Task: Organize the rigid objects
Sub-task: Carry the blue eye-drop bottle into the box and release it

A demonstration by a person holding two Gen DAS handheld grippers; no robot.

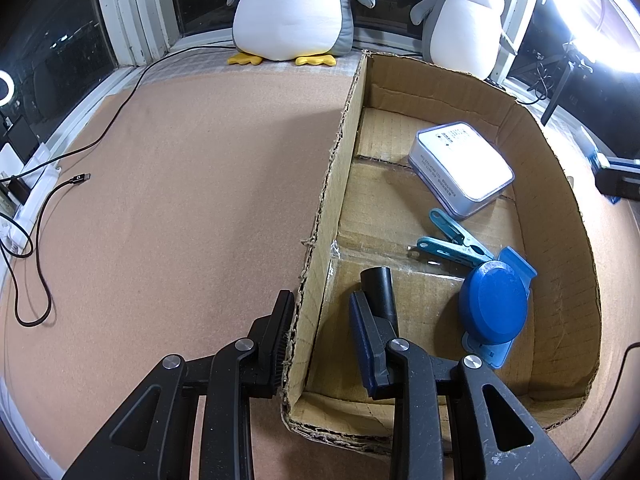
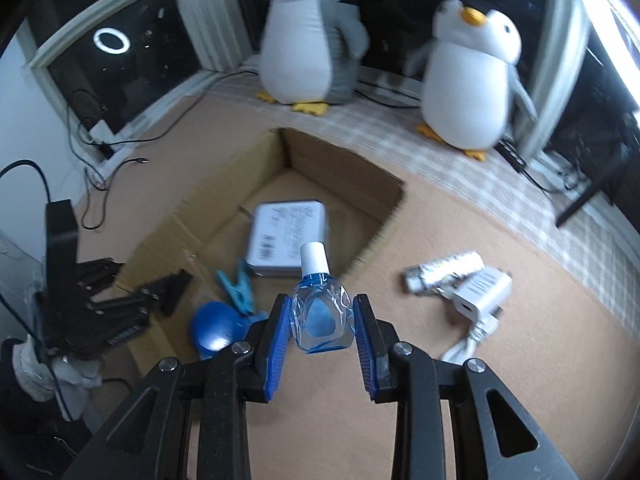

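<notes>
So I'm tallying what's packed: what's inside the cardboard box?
A white tin, teal clothespin, blue round case and black tube; anything beneath them is hidden.

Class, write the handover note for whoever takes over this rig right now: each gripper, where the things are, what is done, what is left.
Left gripper: straddles the box's left wall, one finger outside, one inside; grip uncertain.
Right gripper: shut on the small blue bottle, white cap up, over the box's near edge.
In the box: tin, teal clip, blue round case, black tube.
On the mat to the right: white charger, white tube.
Left: probably drop the bottle in, then fetch those two.
</notes>
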